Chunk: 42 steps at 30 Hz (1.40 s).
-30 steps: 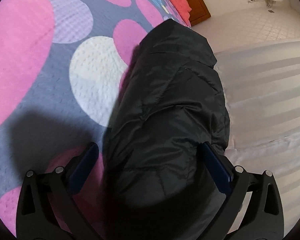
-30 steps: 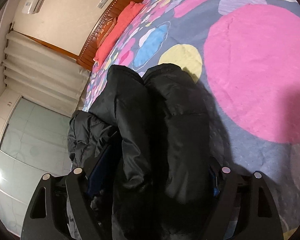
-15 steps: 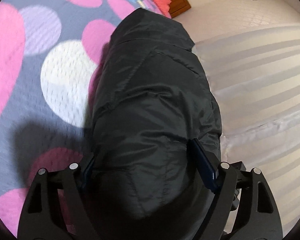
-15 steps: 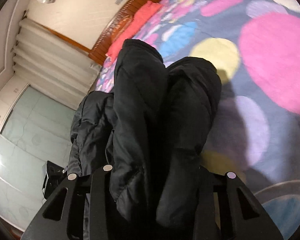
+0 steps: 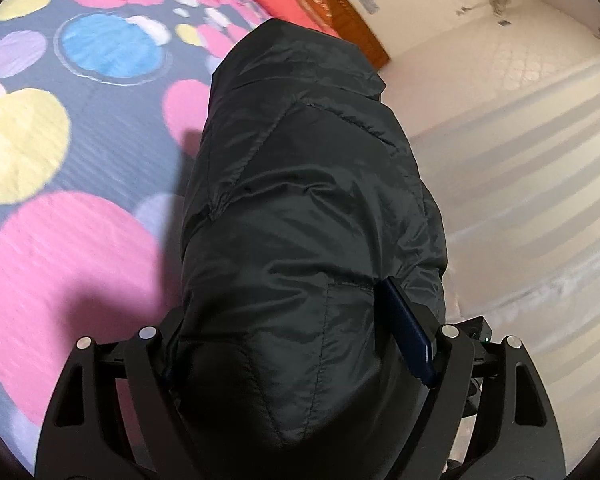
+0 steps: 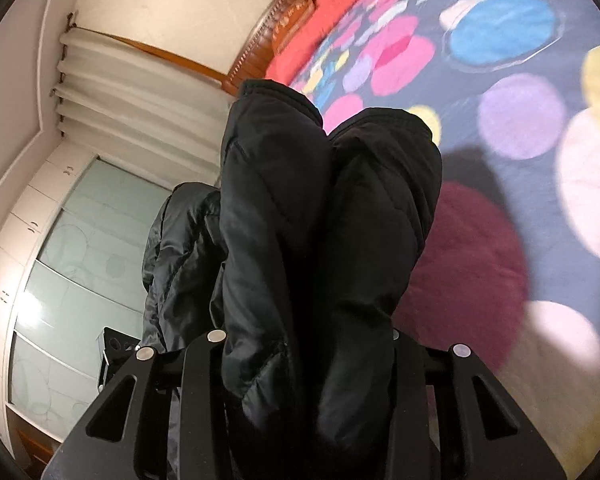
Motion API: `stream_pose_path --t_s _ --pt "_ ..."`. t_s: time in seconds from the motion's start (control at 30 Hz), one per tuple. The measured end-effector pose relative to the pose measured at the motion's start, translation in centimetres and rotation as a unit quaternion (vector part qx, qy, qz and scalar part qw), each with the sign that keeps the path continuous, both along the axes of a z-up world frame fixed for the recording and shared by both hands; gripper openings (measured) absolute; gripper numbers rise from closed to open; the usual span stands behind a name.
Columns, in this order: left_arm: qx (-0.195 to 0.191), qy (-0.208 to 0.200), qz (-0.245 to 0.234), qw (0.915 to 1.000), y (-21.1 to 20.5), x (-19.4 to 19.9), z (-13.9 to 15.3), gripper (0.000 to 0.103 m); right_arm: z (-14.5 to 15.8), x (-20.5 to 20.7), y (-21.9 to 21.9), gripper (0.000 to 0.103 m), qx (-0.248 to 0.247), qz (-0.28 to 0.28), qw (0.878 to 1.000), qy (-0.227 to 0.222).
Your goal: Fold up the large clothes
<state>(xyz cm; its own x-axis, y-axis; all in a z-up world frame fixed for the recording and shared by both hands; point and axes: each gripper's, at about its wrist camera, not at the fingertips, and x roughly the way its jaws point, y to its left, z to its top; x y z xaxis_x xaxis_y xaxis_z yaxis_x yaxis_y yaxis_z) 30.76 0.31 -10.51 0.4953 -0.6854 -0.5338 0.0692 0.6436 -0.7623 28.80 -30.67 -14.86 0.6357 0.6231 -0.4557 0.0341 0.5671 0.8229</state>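
A black padded jacket (image 5: pixel 300 200) fills the left wrist view, bunched and lifted above the spotted bedspread (image 5: pixel 60 240). My left gripper (image 5: pixel 300 344) is shut on a thick wad of it. One blue pad (image 5: pixel 408 332) presses its right side; the other pad is hidden under the cloth. In the right wrist view the jacket (image 6: pixel 320 220) stands up in two fat folds, and my right gripper (image 6: pixel 308 356) is shut on their lower end, with its pads buried in the cloth. A looser part (image 6: pixel 180 260) hangs off to the left.
The bedspread (image 6: pixel 520 160) is grey-blue with pink, blue, yellow and lilac circles. Red pillows (image 6: pixel 324 12) lie against a wooden headboard (image 5: pixel 340 12). Pale curtains (image 5: pixel 520 160) hang beside the bed. A wardrobe with frosted glass doors (image 6: pixel 60 260) stands beyond them.
Both grippers' jaws closed in on the jacket, the right much further. Both then rose and moved across the bed with it, so more bedspread and the headboard now show.
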Motion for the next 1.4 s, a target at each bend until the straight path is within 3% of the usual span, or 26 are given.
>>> stream_pose_path --t_s 0.13,0.3,0.47,0.63,0.87,0.93,1.07,1.13,1.4 --pt "0.003 0.035 0.014 0.9993 1.2 1.1 -3.0 0.082 -2.1 1.5 0.7 0.036 -0.015 0.0 0.999 0.032" --pt "-0.002 0.038 0.017 0.9991 1.0 1.3 -3.9 0.083 -2.8 1.0 -0.3 0.036 -0.007 -0.002 0.999 0.042" --pt "-0.014 0.042 0.015 0.9989 2.9 1.3 -3.9 0.083 -2.4 0.4 -0.9 0.054 -0.027 0.001 0.998 0.05" --pt "-0.041 0.036 0.024 0.9982 6.1 -1.9 -4.8 0.089 -1.5 -3.0 -2.5 0.067 -0.021 -0.002 0.999 0.044" --pt "-0.061 0.043 0.003 0.9972 6.4 -7.2 -6.2 0.096 -2.0 -9.0 -1.6 0.073 -0.023 0.03 0.998 0.058" --pt "-0.067 0.046 -0.002 0.9967 5.8 -7.7 -6.8 0.096 -2.1 -10.3 -1.1 0.073 -0.039 0.031 0.997 0.057" --pt "-0.057 0.037 0.001 0.9977 5.5 -8.5 -6.4 0.089 -1.6 -11.3 -0.6 0.045 -0.044 0.026 0.997 0.058" --pt "-0.048 0.03 -0.003 0.9984 5.1 -8.7 -5.7 0.086 -1.1 -11.6 -0.4 0.04 -0.047 0.027 0.997 0.055" --pt "-0.039 0.032 0.002 0.9987 5.8 -10.6 -5.2 0.085 0.4 -13.0 1.1 0.037 -0.04 0.03 0.997 0.052"
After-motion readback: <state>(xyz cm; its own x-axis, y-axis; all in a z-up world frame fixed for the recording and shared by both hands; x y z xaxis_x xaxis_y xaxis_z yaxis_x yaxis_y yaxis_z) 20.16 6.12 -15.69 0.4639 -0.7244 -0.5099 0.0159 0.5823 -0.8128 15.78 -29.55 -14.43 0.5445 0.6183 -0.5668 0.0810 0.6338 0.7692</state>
